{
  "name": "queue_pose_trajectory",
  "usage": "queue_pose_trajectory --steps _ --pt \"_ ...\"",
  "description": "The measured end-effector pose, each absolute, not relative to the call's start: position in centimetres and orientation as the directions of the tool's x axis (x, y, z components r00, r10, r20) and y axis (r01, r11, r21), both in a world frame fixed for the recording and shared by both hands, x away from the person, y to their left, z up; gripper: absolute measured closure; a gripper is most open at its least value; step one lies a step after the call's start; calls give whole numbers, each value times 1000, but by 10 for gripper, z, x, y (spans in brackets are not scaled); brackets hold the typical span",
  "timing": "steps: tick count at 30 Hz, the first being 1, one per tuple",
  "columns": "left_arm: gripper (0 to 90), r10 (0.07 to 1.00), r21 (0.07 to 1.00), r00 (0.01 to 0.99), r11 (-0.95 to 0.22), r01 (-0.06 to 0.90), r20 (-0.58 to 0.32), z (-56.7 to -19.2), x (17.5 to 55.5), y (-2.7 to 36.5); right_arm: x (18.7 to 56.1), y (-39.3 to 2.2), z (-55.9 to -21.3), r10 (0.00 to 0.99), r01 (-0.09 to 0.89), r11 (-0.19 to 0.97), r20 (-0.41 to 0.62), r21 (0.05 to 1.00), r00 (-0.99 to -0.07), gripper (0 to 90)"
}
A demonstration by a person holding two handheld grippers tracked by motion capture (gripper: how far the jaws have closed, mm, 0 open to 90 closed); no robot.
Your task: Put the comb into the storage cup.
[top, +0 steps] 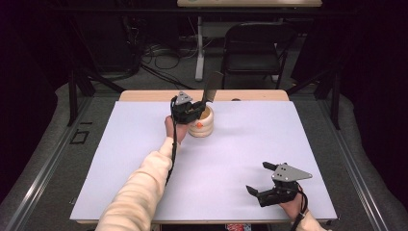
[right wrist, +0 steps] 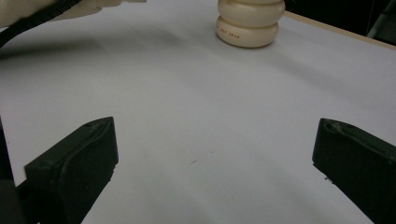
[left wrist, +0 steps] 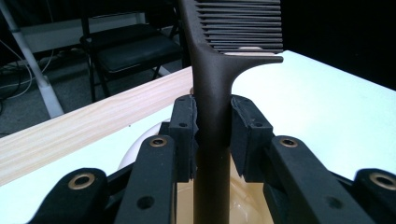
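Note:
A black comb (top: 210, 89) stands upright with its toothed end up, and my left gripper (top: 195, 109) is shut on its handle. In the left gripper view both pads (left wrist: 185, 126) press on the comb handle (left wrist: 212, 88). The handle's lower end reaches down into a cream ribbed holder (top: 202, 125) at the back middle of the table; its rim (left wrist: 128, 154) lies just under the jaws. My right gripper (top: 256, 177) rests open near the front right corner with nothing between its fingers (right wrist: 79, 163). In its view the holder (right wrist: 251, 21) stands far ahead.
A white mat (top: 240, 144) covers the table, with a wooden strip (top: 144, 95) along its far edge. Behind the table stand a black folding chair (top: 255, 45) and a white table leg (top: 199, 48) among floor cables. A cream sleeve (top: 139, 187) crosses the front left.

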State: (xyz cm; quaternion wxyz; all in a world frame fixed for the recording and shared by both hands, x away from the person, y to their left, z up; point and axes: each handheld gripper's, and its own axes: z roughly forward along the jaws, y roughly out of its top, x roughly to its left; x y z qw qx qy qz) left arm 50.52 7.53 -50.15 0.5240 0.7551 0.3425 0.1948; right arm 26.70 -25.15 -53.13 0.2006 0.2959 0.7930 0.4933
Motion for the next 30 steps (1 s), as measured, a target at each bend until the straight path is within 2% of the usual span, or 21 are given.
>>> queue_pose_trajectory --steps 21,22,26,30 --pt "706 719 924 691 -214 318 -71 -506 504 76 267 -252 -531 667 271 339 -27 901 -744 0" --pt "676 719 927 691 -206 314 -74 -505 504 76 267 -252 -531 667 271 339 -27 901 -745 0" --pt "447 707 923 701 -206 326 -89 -502 504 77 267 -252 -531 667 271 339 -27 901 -744 0" --pt "368 696 915 712 -219 339 -97 -498 502 79 267 -252 -531 667 270 339 -28 901 -745 0"
